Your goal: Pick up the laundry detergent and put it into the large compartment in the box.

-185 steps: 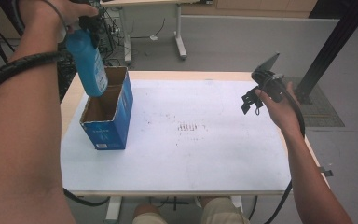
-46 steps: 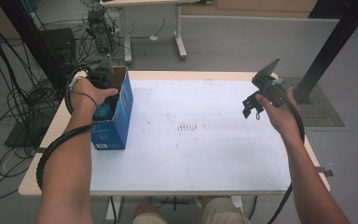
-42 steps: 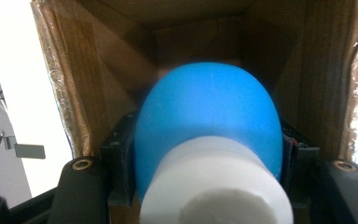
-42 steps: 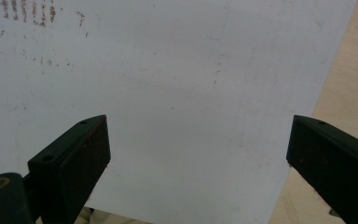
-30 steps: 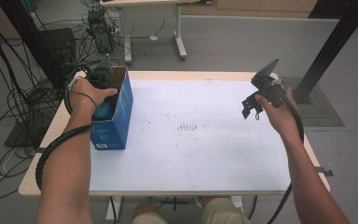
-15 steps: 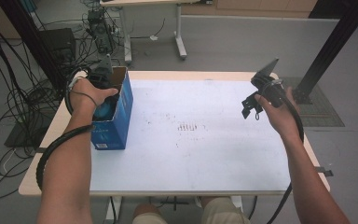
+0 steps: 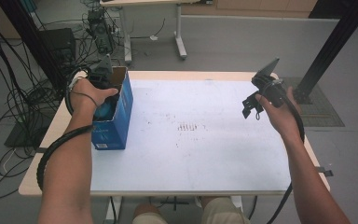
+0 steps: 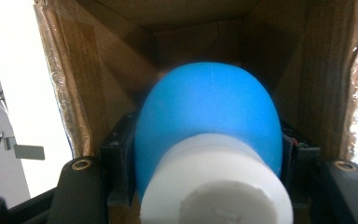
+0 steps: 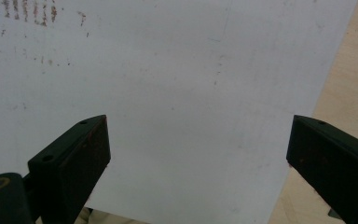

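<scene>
A blue bottle (image 8: 209,107) with a white cap (image 8: 219,182) is down inside an open cardboard box (image 8: 98,70), cap end toward the camera. My left gripper (image 8: 207,140) is shut on it, jaws pressing on both sides of its body. In the high view the box (image 7: 119,123) is blue outside and stands at the table's left edge, with the left gripper (image 7: 103,88) reaching into its top and a bit of the bottle (image 7: 105,110) showing. My right gripper (image 7: 254,105) hovers over the table's right side. Its jaws (image 9: 198,154) stand wide open with nothing between them.
A white sheet (image 7: 200,149) with brown smudges (image 7: 186,127) covers most of the wooden table (image 7: 42,177). Cables and equipment (image 7: 98,28) lie on the floor to the left and behind. A black post (image 7: 328,51) rises at the far right.
Since the earliest frame the left gripper has lowered the blue bottle from above the box down into it. Over the last second and a half nothing has moved.
</scene>
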